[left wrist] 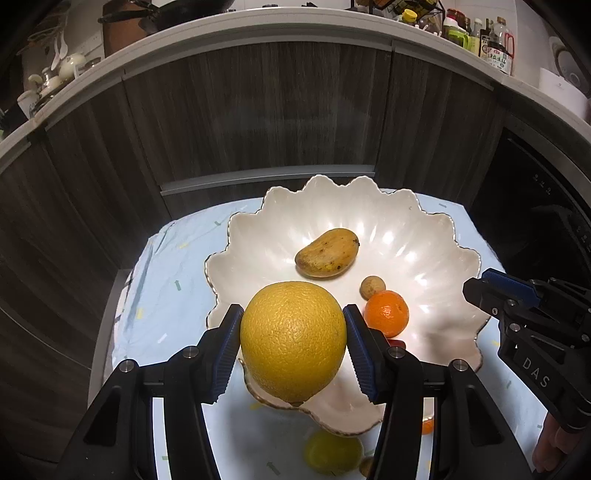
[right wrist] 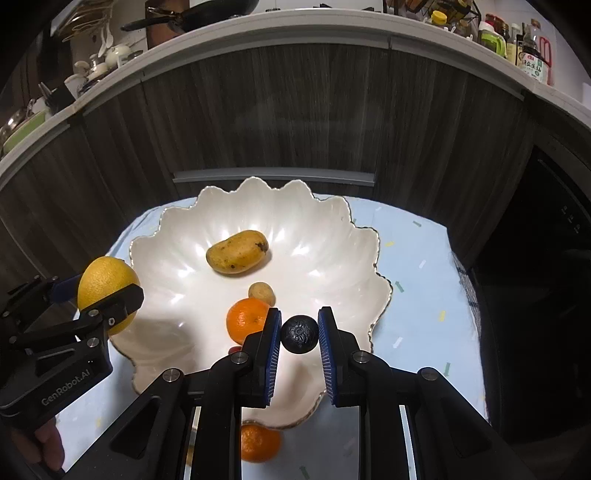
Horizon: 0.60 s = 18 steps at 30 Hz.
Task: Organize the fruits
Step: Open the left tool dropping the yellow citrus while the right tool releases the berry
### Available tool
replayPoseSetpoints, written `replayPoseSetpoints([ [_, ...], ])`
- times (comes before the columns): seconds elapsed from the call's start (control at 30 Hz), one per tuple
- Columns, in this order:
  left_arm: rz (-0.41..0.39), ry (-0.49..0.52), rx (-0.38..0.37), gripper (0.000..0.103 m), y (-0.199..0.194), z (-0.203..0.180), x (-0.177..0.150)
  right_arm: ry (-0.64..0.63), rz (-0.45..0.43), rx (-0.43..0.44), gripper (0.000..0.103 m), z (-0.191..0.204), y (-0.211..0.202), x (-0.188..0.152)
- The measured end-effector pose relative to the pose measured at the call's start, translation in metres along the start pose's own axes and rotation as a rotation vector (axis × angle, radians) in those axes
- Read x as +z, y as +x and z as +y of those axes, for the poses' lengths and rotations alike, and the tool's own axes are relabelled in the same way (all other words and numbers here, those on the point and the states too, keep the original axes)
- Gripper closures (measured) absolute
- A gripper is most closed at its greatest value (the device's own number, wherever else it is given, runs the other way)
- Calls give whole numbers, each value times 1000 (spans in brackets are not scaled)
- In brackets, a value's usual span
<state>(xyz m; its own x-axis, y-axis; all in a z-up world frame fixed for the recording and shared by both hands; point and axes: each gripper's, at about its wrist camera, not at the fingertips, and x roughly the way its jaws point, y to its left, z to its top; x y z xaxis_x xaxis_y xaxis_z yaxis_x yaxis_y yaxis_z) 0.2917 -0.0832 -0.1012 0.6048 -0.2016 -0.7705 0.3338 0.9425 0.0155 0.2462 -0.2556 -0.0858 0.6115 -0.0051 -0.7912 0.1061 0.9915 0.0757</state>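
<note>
Grapefruit (left wrist: 293,341), big and yellow, sits clamped between the blue pads of the left gripper (left wrist: 293,343), which is set at a middling width around it; the fruit hangs over the near left rim of the shell-shaped white bowl (left wrist: 417,236). From the right wrist view the same fruit shows at the left, just outside the scalloped edge, with the black finger across its front. The right gripper (right wrist: 299,334) is drawn in narrow and pinches a small, dark, wrinkled round fruit (right wrist: 299,334) between its pads, held above the near part of the bowl. Just beside that gripper's left finger, a tangerine (right wrist: 246,319) lies inside the bowl, and a small red thing peeks out below it, too hidden to name. Touching or nearly touching the tangerine on its far side is a small tan, round fruit (right wrist: 261,291). Farther in, near the middle of the bowl, a yellow mango (right wrist: 237,251) with dark spots lies on its side, well apart from the others. The bowl stands on a pale blue cloth (right wrist: 417,258) with small coloured marks. Behind it are dark wood-grain cabinet fronts (right wrist: 280,110), and above them a counter (right wrist: 258,26) crowded with bottles, cups and a pan.
</note>
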Motion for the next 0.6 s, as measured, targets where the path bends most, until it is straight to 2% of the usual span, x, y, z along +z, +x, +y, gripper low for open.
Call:
replayPoseSetpoints([
  [0.37,39,5,-5,49,15,1,-3,-3,33,-6,81,1,16,1],
  [0.43,14,11,6,45,10,1,-2,-2,40,-6,80,1,18,0],
  [0.47,7,13,11,40,8,1,-1,-2,41,-5,79,1,18,0],
  [0.57,-4,6,19,39,5,3,2,6,41,-11,72,-1,17,-1],
  [0.6,-7,9,24,38,3,3,2,6,33,-17,66,-1,15,-1],
])
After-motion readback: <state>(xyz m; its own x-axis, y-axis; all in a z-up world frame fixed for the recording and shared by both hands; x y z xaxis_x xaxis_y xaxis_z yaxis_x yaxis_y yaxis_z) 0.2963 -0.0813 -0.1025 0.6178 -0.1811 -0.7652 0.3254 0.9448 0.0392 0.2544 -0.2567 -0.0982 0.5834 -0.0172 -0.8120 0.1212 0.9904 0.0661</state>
